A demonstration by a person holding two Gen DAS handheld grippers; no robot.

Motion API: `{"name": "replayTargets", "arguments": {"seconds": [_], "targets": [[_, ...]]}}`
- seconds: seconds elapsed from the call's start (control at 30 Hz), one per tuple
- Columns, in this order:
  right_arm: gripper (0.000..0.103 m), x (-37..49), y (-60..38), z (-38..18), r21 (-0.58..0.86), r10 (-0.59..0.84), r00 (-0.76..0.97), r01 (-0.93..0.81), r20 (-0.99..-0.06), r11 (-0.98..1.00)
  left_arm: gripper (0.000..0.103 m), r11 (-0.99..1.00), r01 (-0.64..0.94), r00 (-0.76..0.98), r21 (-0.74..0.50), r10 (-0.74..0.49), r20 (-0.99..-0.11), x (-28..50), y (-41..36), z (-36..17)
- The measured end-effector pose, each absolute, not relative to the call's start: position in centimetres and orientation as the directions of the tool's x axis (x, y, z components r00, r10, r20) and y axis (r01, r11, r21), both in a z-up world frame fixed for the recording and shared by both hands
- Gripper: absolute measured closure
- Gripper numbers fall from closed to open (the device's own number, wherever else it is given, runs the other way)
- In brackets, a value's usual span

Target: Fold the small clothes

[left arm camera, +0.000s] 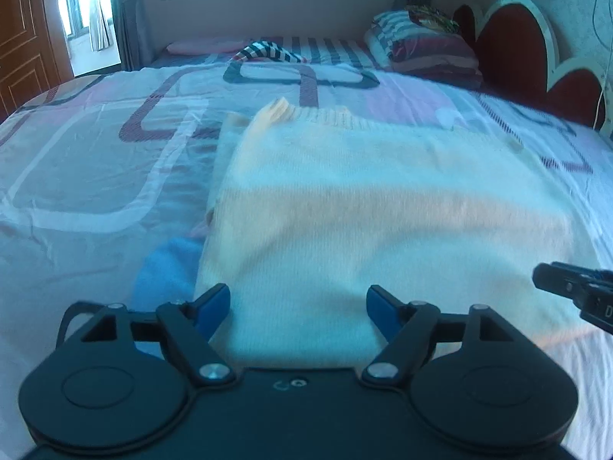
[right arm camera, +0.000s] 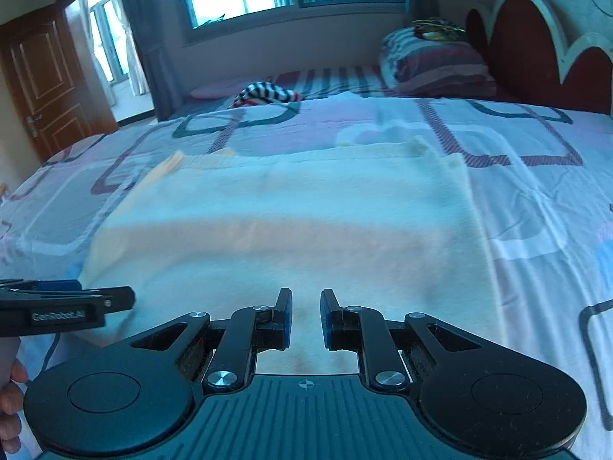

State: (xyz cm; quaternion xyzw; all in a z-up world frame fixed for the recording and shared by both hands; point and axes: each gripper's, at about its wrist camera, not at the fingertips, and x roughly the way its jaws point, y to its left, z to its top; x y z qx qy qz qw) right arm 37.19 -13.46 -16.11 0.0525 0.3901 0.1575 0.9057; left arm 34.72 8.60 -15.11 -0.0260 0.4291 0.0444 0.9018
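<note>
With the cream knit sweater [left arm camera: 345, 211] lying folded on the bed [left arm camera: 95, 161], the left gripper [left arm camera: 299, 306] is hovering wide-jawed and empty at six o'clock and the right gripper [right arm camera: 306, 318] narrowly parted and empty, so gripping the near hem is probably coming next.

Counts around the bed [left arm camera: 76, 161]

On it: one cream knitted garment [left arm camera: 364, 207], one striped cloth [left arm camera: 268, 51] beyond, one stack of folded bedding [left arm camera: 429, 53] by the headboard; two grippers, left [left arm camera: 298, 308] and right [right arm camera: 306, 318].
</note>
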Motion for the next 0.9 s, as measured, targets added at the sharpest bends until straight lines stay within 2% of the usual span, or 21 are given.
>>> {"name": "replayTargets", "arguments": {"seconds": [0.17,0.4,0.53,0.83,0.9], "targets": [[0.087,36.6,-13.3,-17.9,0.191,0.288,0.621,-0.219,-0.729,0.957,0.026,0.995,-0.099,0.629,0.004,0.066,-0.774,33.8,9.0,-15.9],[0.087,35.6,-16.8,-18.4,0.168,0.224,0.638,-0.149,-0.736,0.975,0.025,0.996,-0.087,0.625,0.014,0.066,-0.778,33.7,8.9,-16.0],[0.087,35.6,-18.1,-18.7,0.216,0.243,0.627,-0.12,-0.74,0.969,0.023,0.996,-0.082,0.628,0.027,0.073,-0.775,33.7,8.7,-16.2],[0.087,36.1,-17.3,-18.6,0.166,0.22,0.618,-0.145,-0.755,0.975,0.02,0.993,-0.117,0.608,0.018,0.086,-0.789,33.5,8.6,-15.7],[0.083,36.1,-17.5,-18.6,0.18,0.237,0.614,-0.155,-0.753,0.971,0.02,0.991,-0.134,0.603,-0.003,0.079,-0.794,33.0,8.7,-15.2]]}}
